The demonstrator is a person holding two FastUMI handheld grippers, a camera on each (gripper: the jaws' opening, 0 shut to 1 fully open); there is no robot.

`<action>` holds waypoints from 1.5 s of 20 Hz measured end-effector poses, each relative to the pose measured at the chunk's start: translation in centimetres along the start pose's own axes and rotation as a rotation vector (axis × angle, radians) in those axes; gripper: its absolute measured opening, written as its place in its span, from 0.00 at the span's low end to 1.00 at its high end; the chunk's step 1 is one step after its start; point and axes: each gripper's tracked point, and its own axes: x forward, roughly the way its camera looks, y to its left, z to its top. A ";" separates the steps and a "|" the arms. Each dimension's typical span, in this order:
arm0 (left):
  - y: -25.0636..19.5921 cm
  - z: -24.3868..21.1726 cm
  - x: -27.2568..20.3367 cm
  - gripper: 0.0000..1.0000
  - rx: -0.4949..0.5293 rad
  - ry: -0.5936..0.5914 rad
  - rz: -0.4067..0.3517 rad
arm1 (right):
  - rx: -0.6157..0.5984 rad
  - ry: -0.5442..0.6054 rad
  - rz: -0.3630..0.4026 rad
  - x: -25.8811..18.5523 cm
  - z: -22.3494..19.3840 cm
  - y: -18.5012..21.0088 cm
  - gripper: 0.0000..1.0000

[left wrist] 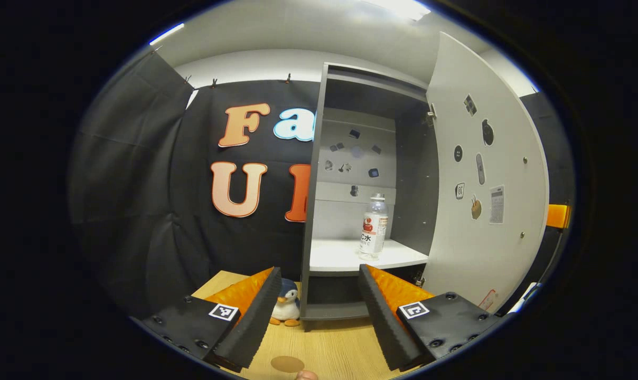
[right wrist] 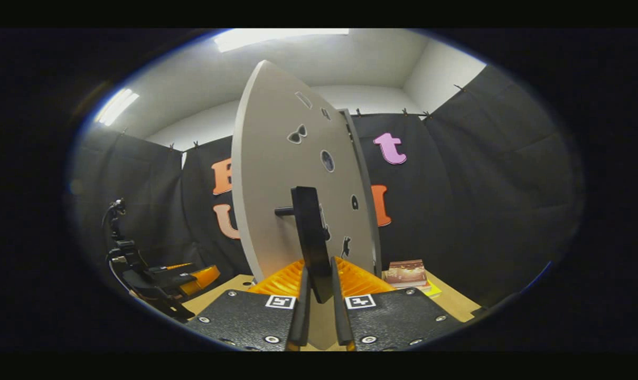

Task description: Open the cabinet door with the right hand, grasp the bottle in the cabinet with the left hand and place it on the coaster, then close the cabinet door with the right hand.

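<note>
The grey cabinet (left wrist: 319, 174) stands open, its door (left wrist: 482, 174) swung out to the right. A clear water bottle (left wrist: 374, 227) with a white label stands upright on the white shelf (left wrist: 340, 256). My left gripper (left wrist: 319, 311) is open in front of the cabinet, below shelf height and short of the bottle. A round brown coaster (left wrist: 287, 363) lies on the wooden table just under it. In the right gripper view, my right gripper (right wrist: 320, 287) is shut on the black door handle (right wrist: 309, 232) on the door's outer face (right wrist: 277, 174). The left gripper (right wrist: 166, 279) shows far left there.
A small penguin plush (left wrist: 286, 307) sits on the table (left wrist: 329, 348) by the cabinet's lower left corner. A stack of books (right wrist: 411, 273) lies on the table beyond the door. Black cloth walls close in the booth.
</note>
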 end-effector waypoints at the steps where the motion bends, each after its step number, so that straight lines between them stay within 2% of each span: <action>1: -0.2 0.0 0.0 0.95 0.004 0.003 -0.003 | -0.003 -0.003 -0.003 -0.1 0.1 -0.1 0.17; 8: -2.2 -0.5 0.0 0.96 0.000 0.017 -0.029 | -0.049 -0.002 -0.092 -0.3 0.1 -3.2 0.20; 9: -2.5 -0.5 -0.1 0.95 0.001 0.018 -0.031 | -0.059 0.001 -0.109 -0.2 0.1 -3.8 0.14; 11: -2.8 -0.7 -0.3 0.95 -0.001 0.020 -0.030 | -0.078 -0.011 -0.157 -0.6 0.5 -5.6 0.19; 13: -3.3 -0.8 -0.3 0.94 -0.003 0.026 -0.029 | -0.067 -0.010 -0.164 -0.6 0.6 -6.2 0.00; 14: -3.4 -0.9 -0.3 0.95 -0.001 0.028 -0.031 | -0.059 -0.008 -0.155 -0.5 0.5 -6.0 0.08; 19: -3.5 -1.0 -0.4 0.95 0.005 0.029 -0.020 | -0.048 -0.017 -0.124 -0.4 0.7 -6.6 0.08; 20: -3.4 -1.0 -0.3 0.95 0.006 0.031 -0.018 | -0.047 -0.017 -0.125 -0.5 0.8 -6.8 0.18; 21: -3.3 -1.1 -0.3 0.95 0.007 0.032 -0.016 | -0.051 -0.013 -0.129 -0.6 0.8 -6.9 0.09; 22: -3.2 -1.0 -0.2 0.94 0.007 0.033 -0.014 | -0.062 -0.008 -0.140 -0.7 0.7 -7.1 0.09; 23: -3.1 -1.1 -0.1 0.95 0.005 0.035 -0.012 | -0.079 0.000 -0.150 -0.9 0.7 -7.3 0.02; 24: -3.1 -1.1 0.0 0.95 0.002 0.035 -0.011 | -0.100 0.006 -0.169 -1.2 0.8 -7.7 0.21; 26: -2.9 -1.1 0.2 0.95 -0.002 0.035 -0.009 | -0.142 0.011 -0.207 -2.0 1.1 -8.6 0.17; 29: -3.0 -1.2 0.6 0.95 0.005 0.036 -0.015 | -0.176 0.013 -0.270 -3.5 1.7 -9.9 0.34; 30: -3.1 -1.2 0.8 0.95 0.007 0.038 -0.020 | -0.176 0.019 -0.280 -3.9 1.6 -9.9 0.43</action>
